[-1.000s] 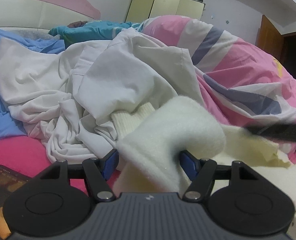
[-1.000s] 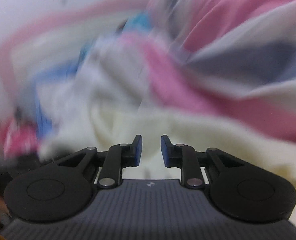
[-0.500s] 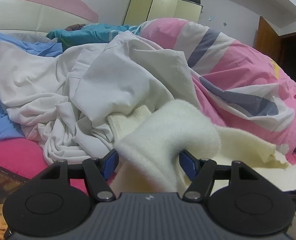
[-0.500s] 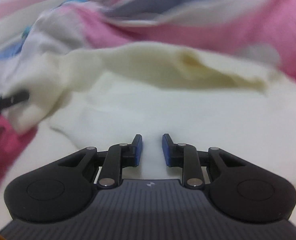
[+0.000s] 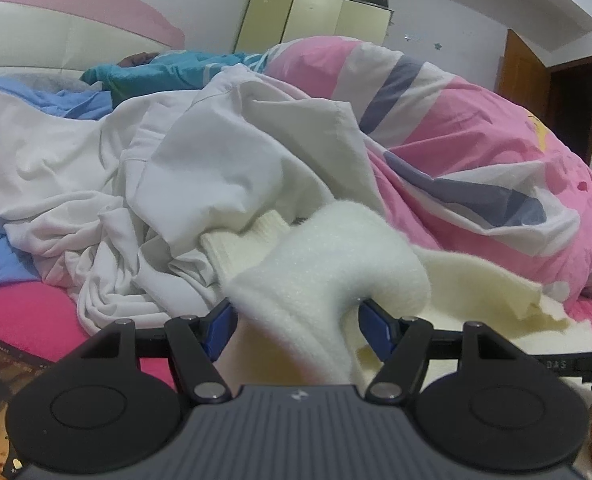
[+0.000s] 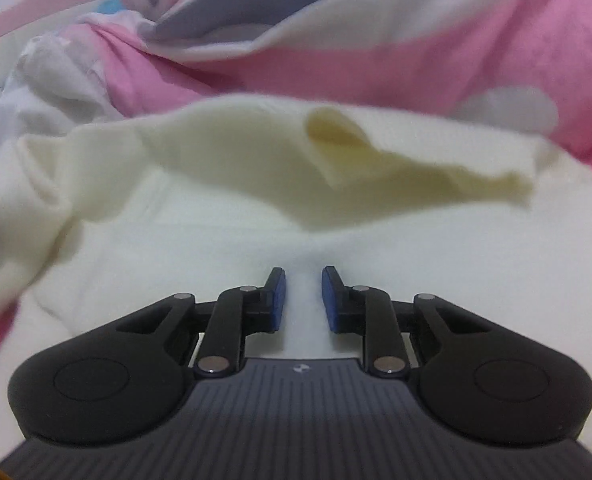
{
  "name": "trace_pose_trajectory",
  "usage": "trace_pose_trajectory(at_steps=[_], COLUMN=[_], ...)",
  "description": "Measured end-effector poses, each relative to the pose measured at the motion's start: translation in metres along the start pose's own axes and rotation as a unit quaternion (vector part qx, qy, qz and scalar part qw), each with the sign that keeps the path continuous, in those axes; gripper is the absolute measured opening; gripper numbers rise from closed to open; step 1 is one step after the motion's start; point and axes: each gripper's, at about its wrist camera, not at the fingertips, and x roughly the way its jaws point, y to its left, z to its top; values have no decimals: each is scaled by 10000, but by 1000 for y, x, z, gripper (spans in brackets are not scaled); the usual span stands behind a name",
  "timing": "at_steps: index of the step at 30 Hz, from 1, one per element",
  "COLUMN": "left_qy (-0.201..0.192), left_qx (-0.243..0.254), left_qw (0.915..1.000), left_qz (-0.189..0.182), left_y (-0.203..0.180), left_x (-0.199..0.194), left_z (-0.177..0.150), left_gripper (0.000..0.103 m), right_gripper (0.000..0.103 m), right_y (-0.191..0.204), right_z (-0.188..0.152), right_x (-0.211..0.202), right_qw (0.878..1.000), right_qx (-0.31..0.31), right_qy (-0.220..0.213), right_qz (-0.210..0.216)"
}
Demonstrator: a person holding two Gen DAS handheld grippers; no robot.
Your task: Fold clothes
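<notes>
Left wrist view: the cream fleece garment [image 5: 327, 264] is lying on the bed, one thick fold bunching between the left gripper [image 5: 296, 320], whose fingers are clamping it. Behind it, white clothes [image 5: 200, 168] and a pink striped quilt [image 5: 475, 152] are piling up. The right gripper [image 6: 303, 298] is hovering over the fleece, fingers slightly apart, holding nothing.

cream fleece [image 5: 327, 256], plain white shirt [image 5: 200, 168], pink duvet [image 5: 475, 152] with white and grey-blue stripes, hot pink sheet [image 5: 24, 312], blue pads [image 6: 276, 300]
</notes>
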Motion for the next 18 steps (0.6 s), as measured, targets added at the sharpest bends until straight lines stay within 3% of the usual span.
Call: trace_pose_trajectory(at_steps=[2,3,5,8,9,12,16,18], left_qy=[68,117,106,65,62,62,307,360], left_qx=[110,184,343,528,587,771,1051,1246], left_qw=[9999,9997,9993,9985,9981,9968,9928,9899], left_qz=[-62,-69,-63,-148,-158,-219,-480,-570], left_y=[-3,-5,-10,-16,-17,-23,-31,-38], left_x=[2,4,3,0,0,0,6,6], left_z=[-1,-2,-4,-6,-7,-9,-13,-17], left_gripper=[69,69,69,69,69,69,69,69], right_gripper=[22,22,24,41,48,56,59,60], right_y=[10,14,22,39,53,94,154,185], right_z=[8,15,29,51,60,87,107,110], right_x=[-4,-9,-20,-34,-35,-34,-23,-16], right_qw=[9997,9999,9978,9881,9843,9705,9563,9430], right_qx=[-212,-152,12,140,-2,-475,-1364,-1931], right_qy=[51,21,-116,-301,-306,-256,63,279], right_qz=[-102,65,656,1500,1739,2350,2586,2694])
